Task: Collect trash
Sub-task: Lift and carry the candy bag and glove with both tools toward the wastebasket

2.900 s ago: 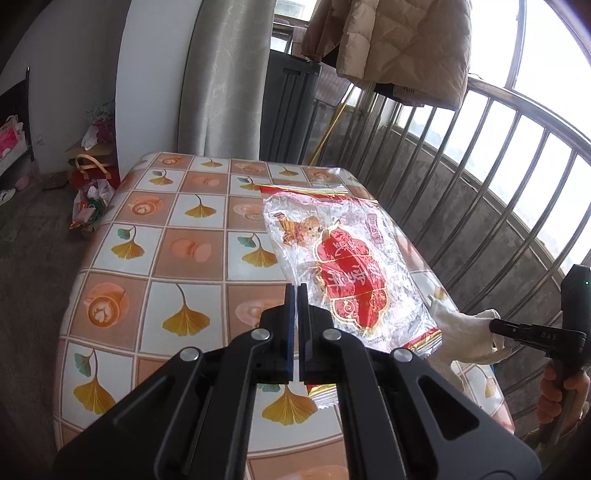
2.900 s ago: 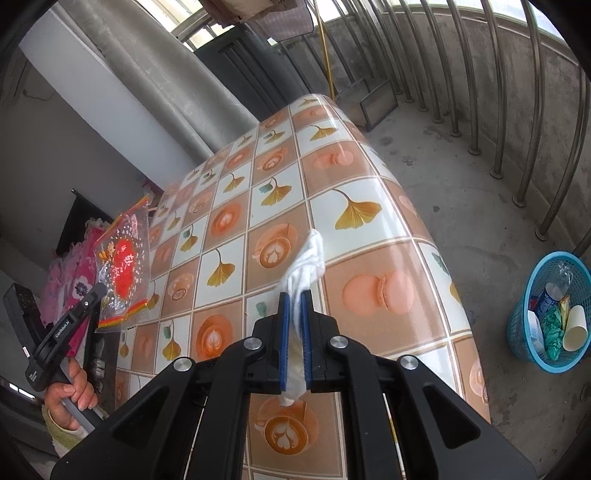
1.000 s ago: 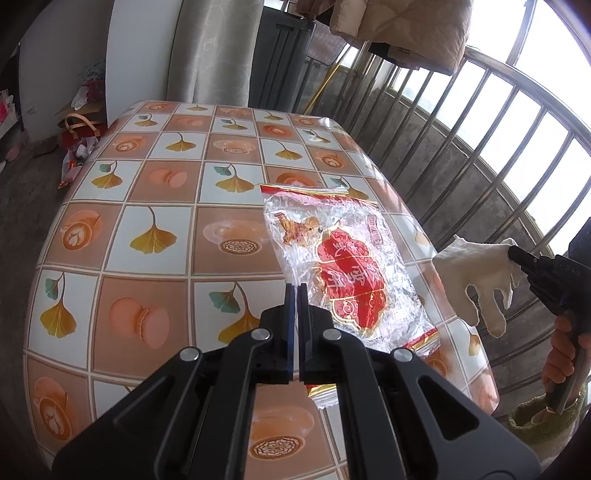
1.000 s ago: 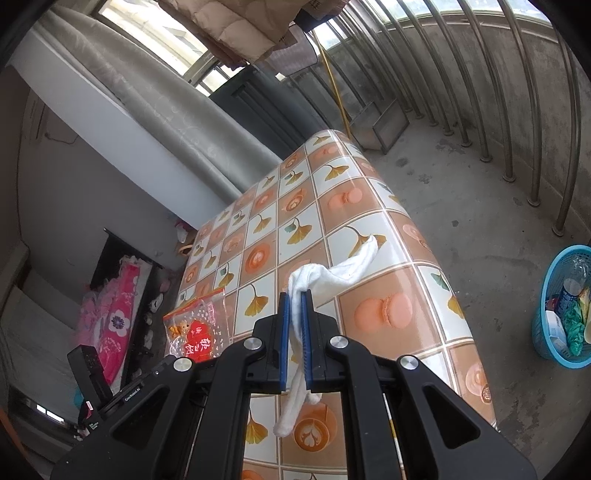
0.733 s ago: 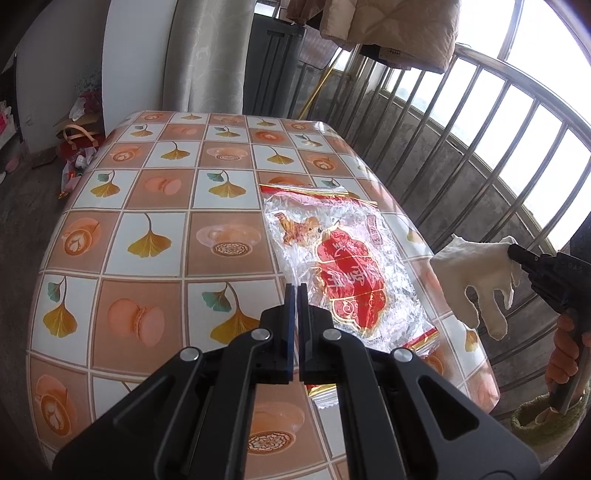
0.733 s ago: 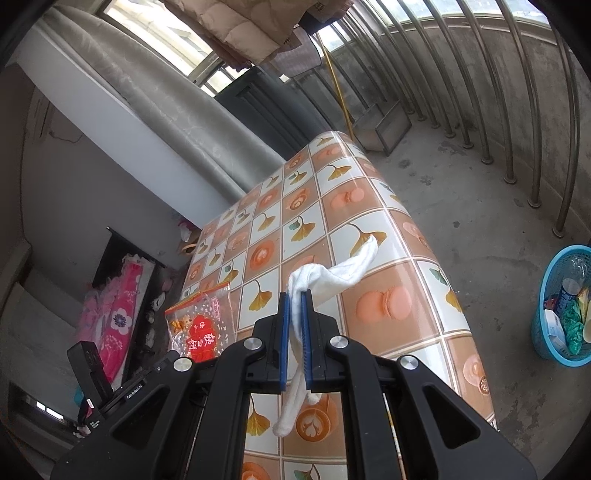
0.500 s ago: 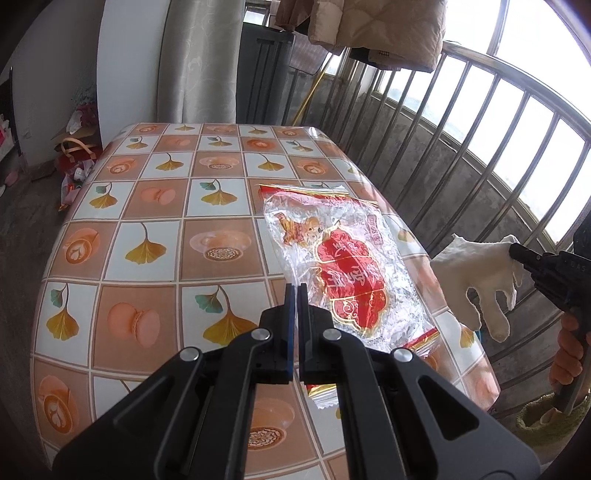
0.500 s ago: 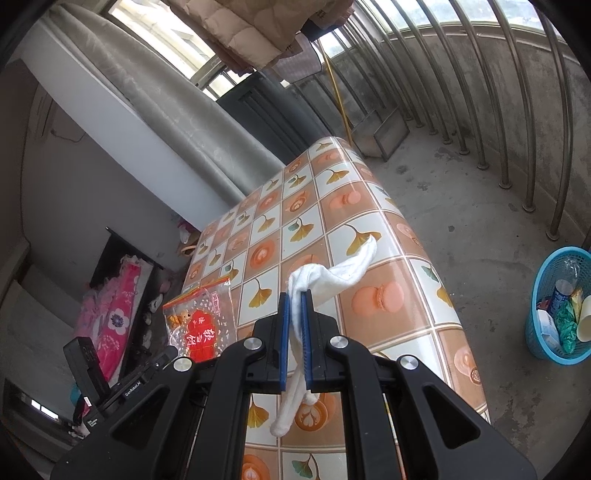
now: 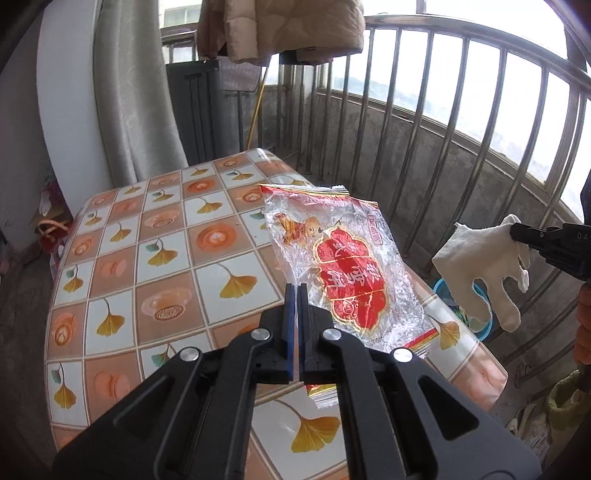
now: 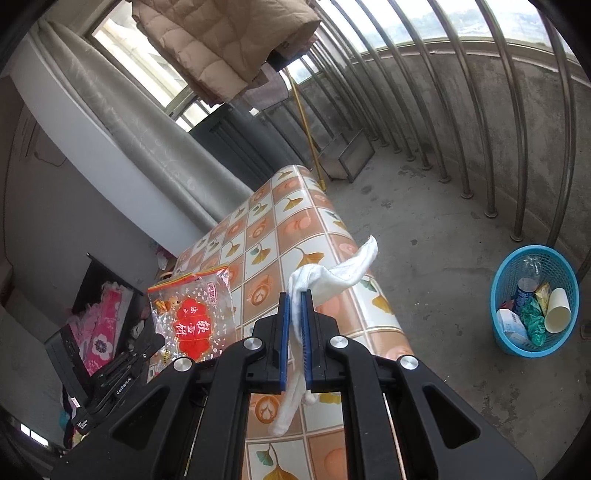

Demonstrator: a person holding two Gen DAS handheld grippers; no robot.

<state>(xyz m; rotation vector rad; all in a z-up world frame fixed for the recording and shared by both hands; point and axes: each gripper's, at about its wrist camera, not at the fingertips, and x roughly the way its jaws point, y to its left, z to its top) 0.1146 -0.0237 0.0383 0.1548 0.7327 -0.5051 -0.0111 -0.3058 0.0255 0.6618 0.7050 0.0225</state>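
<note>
My left gripper (image 9: 295, 291) is shut on the edge of a clear plastic snack bag with a red label (image 9: 343, 273) and holds it up above the table (image 9: 155, 258). The bag also shows in the right wrist view (image 10: 194, 317). My right gripper (image 10: 294, 299) is shut on a white glove (image 10: 332, 275), which hangs in the air past the table's right edge; it also shows in the left wrist view (image 9: 480, 266). A blue trash basket (image 10: 532, 302) with several pieces of trash stands on the floor to the right.
The table (image 10: 295, 229) has an orange and white tiled cloth. A metal railing (image 9: 461, 122) runs along the balcony. A curtain (image 9: 136, 99) and a hanging coat (image 9: 280, 26) are at the back. A metal dustpan (image 10: 349, 155) lies on the concrete floor.
Both grippers have risen and pulled back from the table, still holding the bag and the glove. The blue basket has come more fully into the right wrist view.
</note>
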